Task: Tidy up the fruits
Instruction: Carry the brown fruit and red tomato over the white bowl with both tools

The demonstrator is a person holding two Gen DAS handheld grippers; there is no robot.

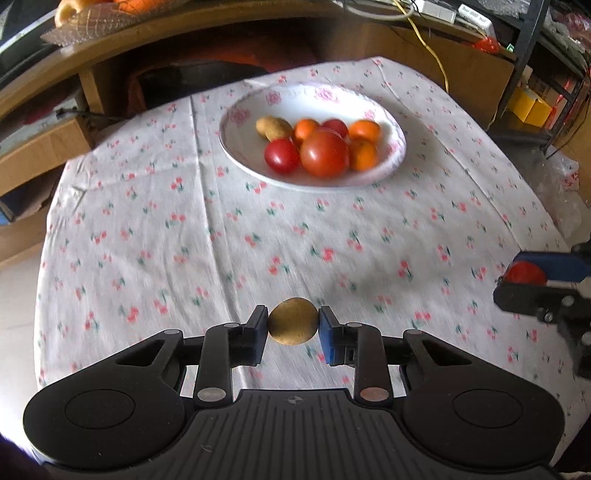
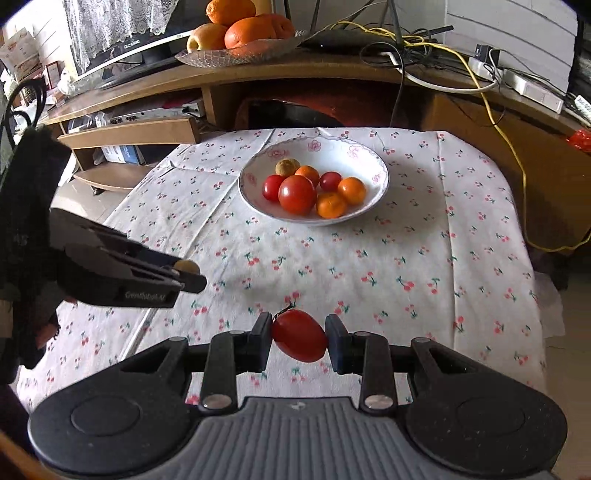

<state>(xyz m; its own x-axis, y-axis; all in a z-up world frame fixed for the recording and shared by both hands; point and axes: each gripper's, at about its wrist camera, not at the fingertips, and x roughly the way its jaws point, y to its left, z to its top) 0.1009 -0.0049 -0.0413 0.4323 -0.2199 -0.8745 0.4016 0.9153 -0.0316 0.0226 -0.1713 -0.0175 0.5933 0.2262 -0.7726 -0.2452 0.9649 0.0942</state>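
Note:
My left gripper (image 1: 293,326) is shut on a small brown potato (image 1: 293,320), held above the near part of the cherry-print tablecloth (image 1: 258,229). My right gripper (image 2: 299,338) is shut on a small oval red tomato (image 2: 300,335), also above the near cloth. Each gripper shows in the other's view: the right gripper (image 1: 532,278) at the right edge, the left gripper (image 2: 186,273) at the left. At the far middle of the table stands a white flowered bowl (image 1: 240,142) holding a potato (image 1: 273,127), tomatoes (image 1: 324,153) and oranges (image 1: 364,131).
Behind the table runs a wooden desk (image 2: 332,70) with a glass dish of large oranges (image 2: 247,33), cables and a power strip (image 2: 524,83). A yellow cable (image 2: 517,166) hangs at the right. Low wooden shelves (image 2: 122,136) stand to the left.

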